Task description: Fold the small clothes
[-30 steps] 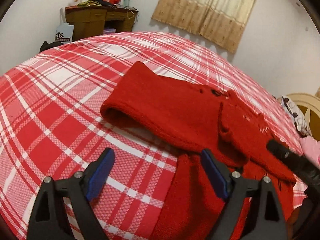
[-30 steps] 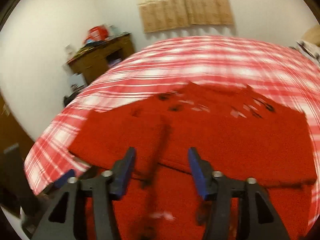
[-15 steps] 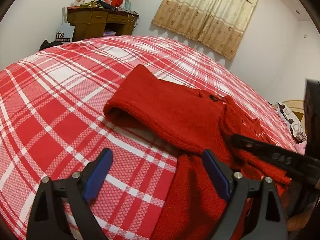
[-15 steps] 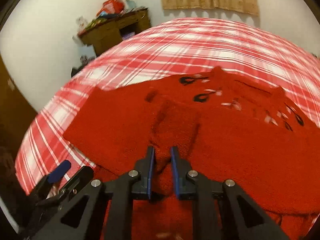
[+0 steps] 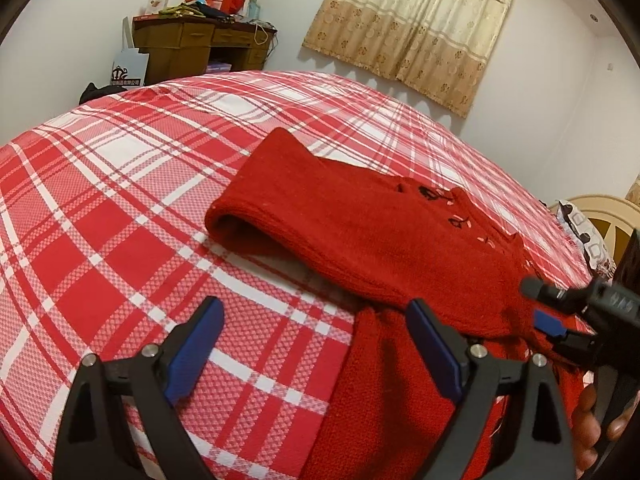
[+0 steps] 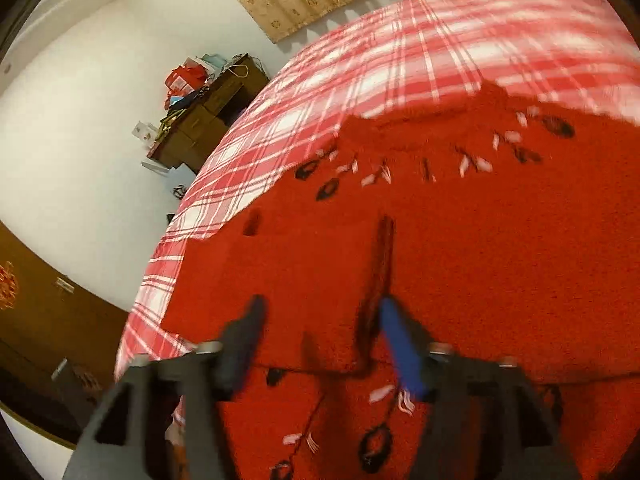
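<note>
A bed (image 5: 120, 208) spread with a red, pink and white plaid cover of fine waffle-like weave fills a white-walled bedroom, where a beige patterned curtain (image 5: 416, 20) hangs at the far wall and a dark wooden desk (image 5: 192, 48) piled with boxes and red packaging stands in the corner. On the cover lies a red knitted sweater (image 5: 380, 236), thick and fuzzy, trimmed with small black and white motifs near the neckline, one sleeve folded across the body, its soft rolled edge facing the camera. The left hand-held gripper (image 5: 316, 348), black with blue pads, hovers wide open over the bed and the sweater's near edge, holding nothing. The right hand-held gripper (image 6: 320, 344), blurred in its own view, is opening just above the knit, gripping nothing.
</note>
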`<state>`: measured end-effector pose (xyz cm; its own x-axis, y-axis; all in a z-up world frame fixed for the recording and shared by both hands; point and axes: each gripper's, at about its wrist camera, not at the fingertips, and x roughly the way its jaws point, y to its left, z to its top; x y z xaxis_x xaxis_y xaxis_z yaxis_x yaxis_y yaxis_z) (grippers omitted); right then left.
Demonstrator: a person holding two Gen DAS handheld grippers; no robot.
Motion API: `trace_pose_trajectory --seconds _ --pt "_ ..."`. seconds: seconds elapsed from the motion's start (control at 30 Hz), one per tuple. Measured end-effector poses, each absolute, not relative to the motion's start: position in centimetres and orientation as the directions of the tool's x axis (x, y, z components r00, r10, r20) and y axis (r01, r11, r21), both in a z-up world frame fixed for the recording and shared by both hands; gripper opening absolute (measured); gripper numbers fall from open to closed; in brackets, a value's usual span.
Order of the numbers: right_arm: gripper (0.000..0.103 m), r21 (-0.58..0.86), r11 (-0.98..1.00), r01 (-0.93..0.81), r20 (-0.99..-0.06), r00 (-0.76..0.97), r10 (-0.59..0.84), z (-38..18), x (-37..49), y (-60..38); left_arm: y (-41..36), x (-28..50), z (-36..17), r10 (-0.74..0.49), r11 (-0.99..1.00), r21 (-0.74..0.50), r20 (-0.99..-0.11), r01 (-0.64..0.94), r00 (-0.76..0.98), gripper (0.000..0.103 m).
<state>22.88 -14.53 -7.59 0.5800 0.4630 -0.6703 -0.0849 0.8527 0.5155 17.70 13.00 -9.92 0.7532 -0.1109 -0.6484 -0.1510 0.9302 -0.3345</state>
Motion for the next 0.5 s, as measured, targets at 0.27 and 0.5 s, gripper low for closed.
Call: trace_pose_trajectory --seconds 0.27,0.5 --pt "0.024 0.329 0.933 -0.147 -0.751 0.559 0.353 -8.3 24.6 -11.5 12.9 17.7 -9.9 -0.109 0.933 -0.327 -0.650 -0.148 0.752 0.096" --pt "0.010 0.229 0.945 -0.235 -0.723 0.608 0.327 -4.2 23.9 -9.6 12.8 17.7 -10.0 -0.109 0.933 -0.327 -0.650 -0.147 0.752 0.097"
